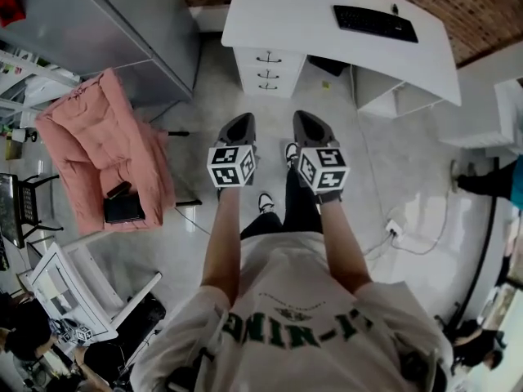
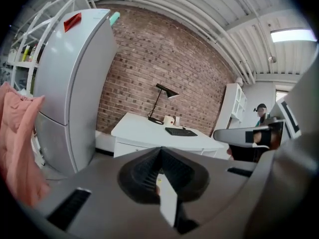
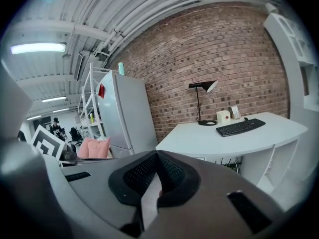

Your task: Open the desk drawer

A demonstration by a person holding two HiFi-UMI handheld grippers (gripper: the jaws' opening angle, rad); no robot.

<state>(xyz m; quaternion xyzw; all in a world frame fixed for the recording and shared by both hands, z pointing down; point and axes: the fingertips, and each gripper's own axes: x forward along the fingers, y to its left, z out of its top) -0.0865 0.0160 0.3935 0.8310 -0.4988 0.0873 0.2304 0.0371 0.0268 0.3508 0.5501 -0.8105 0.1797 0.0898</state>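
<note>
The white desk [image 1: 310,19] stands ahead against the brick wall. Under its left end is a drawer unit [image 1: 268,72] with three shut drawers, each with a dark handle. I hold both grippers out in front of me over the floor, well short of the desk. My left gripper [image 1: 243,121] is shut, its jaws meeting at the tip with nothing between them. My right gripper [image 1: 304,118] is beside it, likewise shut and empty. The desk [image 2: 149,129] lies beyond the left gripper [image 2: 160,149], and in the right gripper view the desk [image 3: 224,136] is beyond the right gripper [image 3: 157,154].
A black keyboard [image 1: 374,21] and a black lamp [image 2: 160,101] sit on the desk. A grey fridge [image 1: 106,31] stands at the left. A pink jacket [image 1: 98,149] hangs over a chair. White shelving [image 1: 490,113] is at the right, with a cable on the floor [image 1: 409,239].
</note>
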